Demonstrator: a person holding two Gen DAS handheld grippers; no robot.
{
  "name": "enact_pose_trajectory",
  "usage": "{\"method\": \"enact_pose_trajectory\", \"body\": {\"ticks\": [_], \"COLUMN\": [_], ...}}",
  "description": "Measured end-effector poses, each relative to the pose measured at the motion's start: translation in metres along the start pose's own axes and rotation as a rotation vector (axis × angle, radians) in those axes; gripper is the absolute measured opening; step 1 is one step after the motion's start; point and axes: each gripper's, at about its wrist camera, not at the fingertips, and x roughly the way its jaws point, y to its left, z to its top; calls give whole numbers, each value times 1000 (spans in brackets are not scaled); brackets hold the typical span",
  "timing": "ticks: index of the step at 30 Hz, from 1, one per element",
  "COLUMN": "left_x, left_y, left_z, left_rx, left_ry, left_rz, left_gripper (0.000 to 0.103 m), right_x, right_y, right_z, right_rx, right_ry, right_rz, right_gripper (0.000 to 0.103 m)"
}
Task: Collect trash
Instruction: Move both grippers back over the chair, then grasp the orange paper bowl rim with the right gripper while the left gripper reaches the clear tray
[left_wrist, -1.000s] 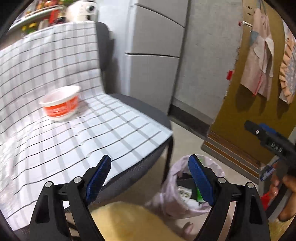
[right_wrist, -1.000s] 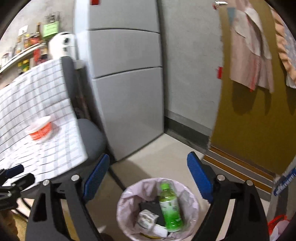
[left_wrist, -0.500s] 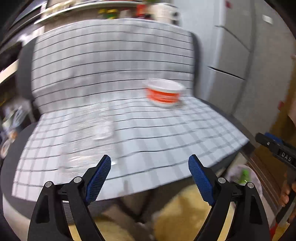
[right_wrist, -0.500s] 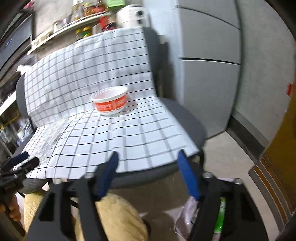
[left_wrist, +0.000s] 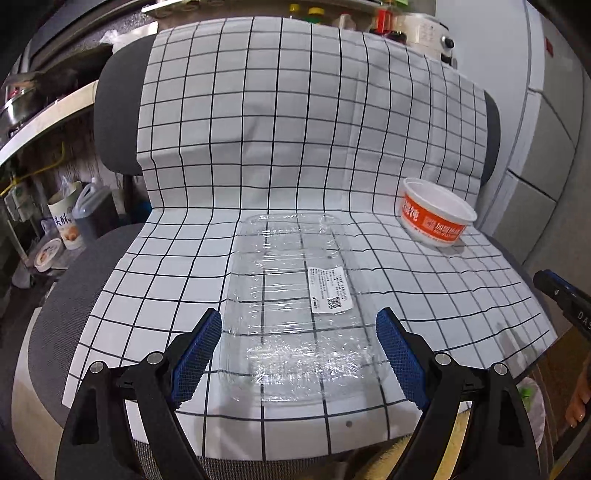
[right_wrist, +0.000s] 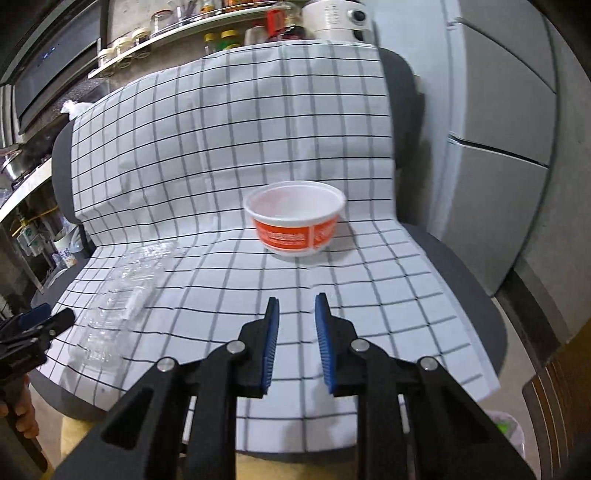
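A clear plastic tray (left_wrist: 295, 295) with a white label lies flat on the checked cloth (left_wrist: 258, 129) over a chair seat. My left gripper (left_wrist: 298, 317) hovers at the tray's near end, open, its blue pads standing wider than the tray. An orange-and-white paper bowl (right_wrist: 295, 221) stands upright at the back of the seat, also visible as the bowl (left_wrist: 436, 218) to the tray's right. My right gripper (right_wrist: 297, 301) points at the bowl from well short of it. Its jaws are closing, a narrow gap remains, and nothing is between them.
The grey chair (left_wrist: 114, 110) backs onto shelves with jars and a white appliance (right_wrist: 332, 18). A grey fridge (right_wrist: 498, 110) stands to the right. The lined trash bin (right_wrist: 506, 432) sits on the floor at the chair's front right. Containers (left_wrist: 66, 221) crowd the floor at the left.
Both views swung left from the trash bin on the floor to the chair seat. The right jaws narrowed from wide to a small gap. The left jaws stayed wide.
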Motion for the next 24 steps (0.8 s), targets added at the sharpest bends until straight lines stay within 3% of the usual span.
{"method": "enact_pose_trajectory", "body": {"ticks": [3, 5, 9, 15, 24], "left_x": [5, 7, 12, 17, 32], "left_y": [-3, -4, -3, 10, 30], "left_z": [-2, -2, 5, 27, 50], "left_rx": [24, 39, 70, 47, 14], "left_ry": [21, 42, 57, 53, 54], "left_rz": [12, 21, 111, 152, 186], "left_gripper": [85, 85, 85, 85, 85], "right_x": [1, 3, 19, 54, 120], "right_y": [5, 4, -8, -19, -46], "right_z": [0, 4, 25, 60, 97], "right_rx": [-9, -20, 8, 20, 111], "right_ry": [-6, -9, -12, -7, 35], "right_rz": [3, 4, -10, -38, -52], "right_gripper": [23, 30, 32, 42, 42]}}
